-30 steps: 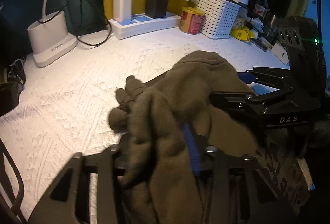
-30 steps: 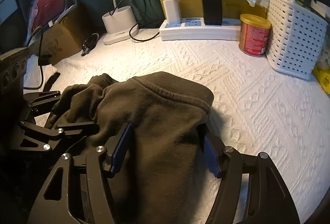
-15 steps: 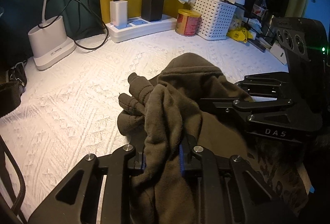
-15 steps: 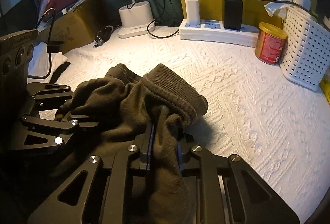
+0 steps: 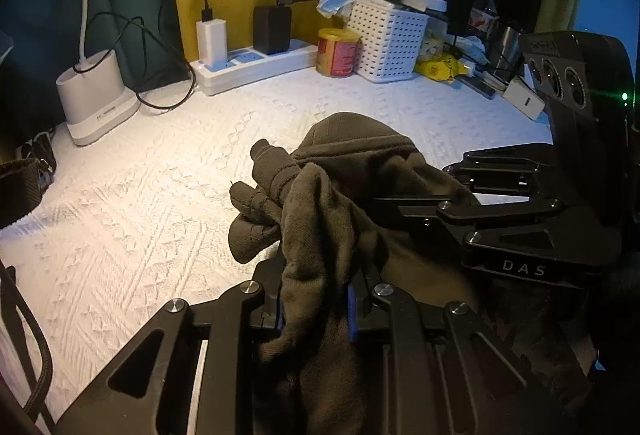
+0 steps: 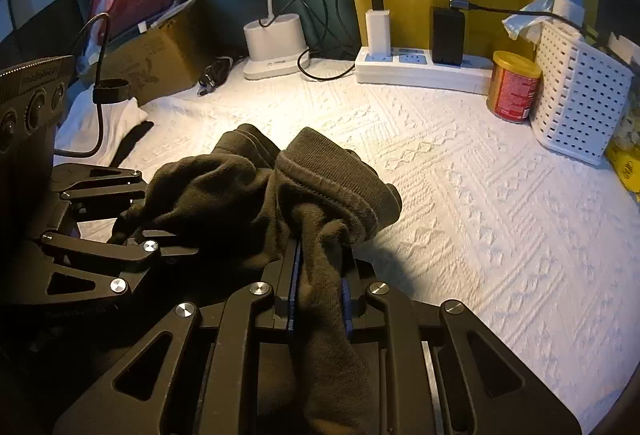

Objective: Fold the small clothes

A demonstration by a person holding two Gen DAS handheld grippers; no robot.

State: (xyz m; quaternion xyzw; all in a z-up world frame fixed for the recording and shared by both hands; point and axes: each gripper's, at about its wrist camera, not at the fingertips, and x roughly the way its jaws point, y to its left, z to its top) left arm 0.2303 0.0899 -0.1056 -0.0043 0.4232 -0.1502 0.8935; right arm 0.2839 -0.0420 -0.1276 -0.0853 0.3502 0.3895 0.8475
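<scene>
Right wrist view: both the right gripper and left gripper pinch the bunched olive garment; perhaps uneven layers slip free.

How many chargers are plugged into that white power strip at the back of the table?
2. A white charger stands at the left end of the power strip, and a black charger stands near its middle. The strip's right end passes behind the red can, so another could be hidden.
</scene>
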